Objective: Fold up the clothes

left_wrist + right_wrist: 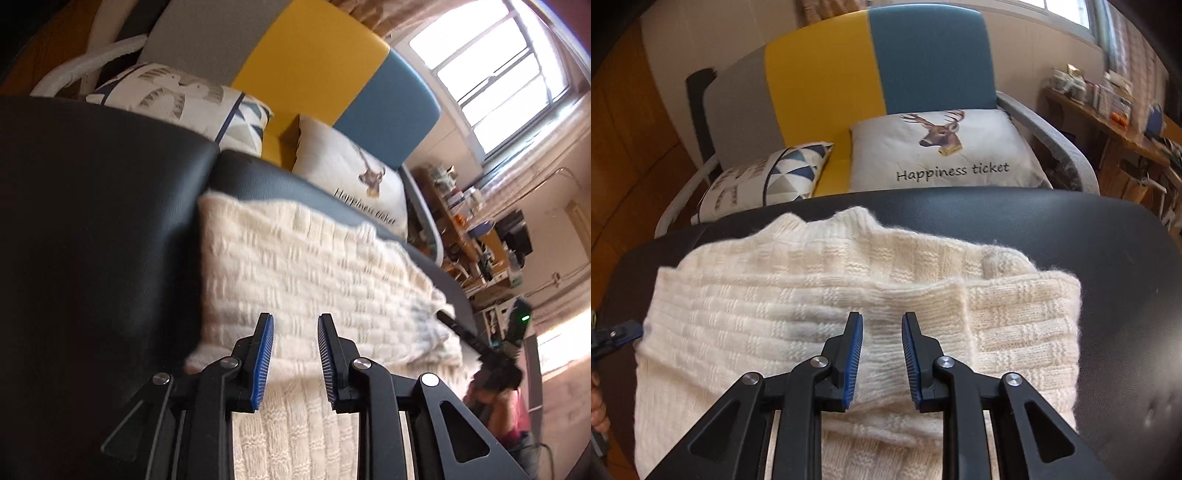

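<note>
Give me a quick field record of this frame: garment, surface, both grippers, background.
garment: cream knit sweater, partly folded, a sleeve laid across the body
surface: black padded top
left gripper: fingers apart, nothing between them, over the sweater
right gripper: fingers apart, nothing pinched, above the sleeve cuff
background: grey, yellow and blue chair; deer cushion; triangle-print cushion

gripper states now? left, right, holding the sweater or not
Left gripper: open, nothing between the pads, above the cream sweater.
Right gripper: open, empty, over the folded sweater.
</note>
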### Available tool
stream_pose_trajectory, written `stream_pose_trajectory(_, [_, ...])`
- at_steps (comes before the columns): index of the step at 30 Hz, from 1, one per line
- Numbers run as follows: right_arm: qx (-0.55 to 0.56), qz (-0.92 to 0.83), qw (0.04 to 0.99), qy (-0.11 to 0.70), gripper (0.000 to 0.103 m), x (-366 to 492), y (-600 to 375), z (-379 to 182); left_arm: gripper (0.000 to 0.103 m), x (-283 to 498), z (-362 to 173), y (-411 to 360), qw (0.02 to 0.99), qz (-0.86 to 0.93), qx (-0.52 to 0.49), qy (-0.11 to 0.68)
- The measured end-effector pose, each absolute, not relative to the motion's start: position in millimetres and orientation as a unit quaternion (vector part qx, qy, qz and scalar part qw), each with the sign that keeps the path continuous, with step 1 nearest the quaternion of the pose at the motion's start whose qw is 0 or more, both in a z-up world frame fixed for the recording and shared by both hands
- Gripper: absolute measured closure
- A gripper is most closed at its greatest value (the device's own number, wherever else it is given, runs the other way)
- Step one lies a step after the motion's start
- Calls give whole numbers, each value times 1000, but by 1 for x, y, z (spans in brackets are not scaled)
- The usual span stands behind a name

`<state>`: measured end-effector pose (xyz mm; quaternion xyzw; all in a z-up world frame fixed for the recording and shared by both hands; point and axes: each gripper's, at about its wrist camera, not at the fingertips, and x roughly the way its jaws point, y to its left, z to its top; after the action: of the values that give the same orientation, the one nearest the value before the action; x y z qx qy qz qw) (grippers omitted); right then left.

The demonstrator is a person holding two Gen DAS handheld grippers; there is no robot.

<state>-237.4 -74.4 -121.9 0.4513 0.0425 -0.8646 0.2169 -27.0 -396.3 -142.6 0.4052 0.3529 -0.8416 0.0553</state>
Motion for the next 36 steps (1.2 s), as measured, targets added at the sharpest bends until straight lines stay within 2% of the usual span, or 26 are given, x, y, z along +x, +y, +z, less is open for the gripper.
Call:
stream_pose_trajectory(5, [483,-847,203,88,82,-235,-74,-140,79,-26,-161,-388,78,-829,432,346])
stream_pose_trajectory(10, [491,-846,196,73,82,-235,-67,-150,81,-33,-173,-388,90,-822,449,339])
stream_pose_trajectory(13, [483,-852,202,20,82,-222,-50,-130,80,-32,-165,-384,101,-824,451,327])
stream_pose_trajectory(16, [468,-841,262,-73,82,-180,-9,-105,78,-10,-147,-379,86,-832,431,339])
stream_pose_trajectory(18, [468,-822,297,-126,79,-142,29,-100,64,11,-132,-375,68,-838,411,351])
stream_pose_trajectory(20, [478,-805,308,-170,78,-105,72,-102,58,45,-122,-369,43,-845,396,356])
stream_pose_trajectory(22, [491,-786,311,-209,78,-70,115,-108,58,79,-113,-362,19,-851,382,359])
stream_pose_trajectory(24, [515,-775,294,-217,78,-41,148,-121,52,115,-111,-355,-3,-854,374,363])
stream_pose_trajectory(28, [551,-759,259,-231,78,4,192,-151,51,168,-119,-337,-15,-848,384,364])
stream_pose_trajectory(36, [557,-718,294,-295,77,14,197,-189,49,219,-154,-318,10,-822,419,386])
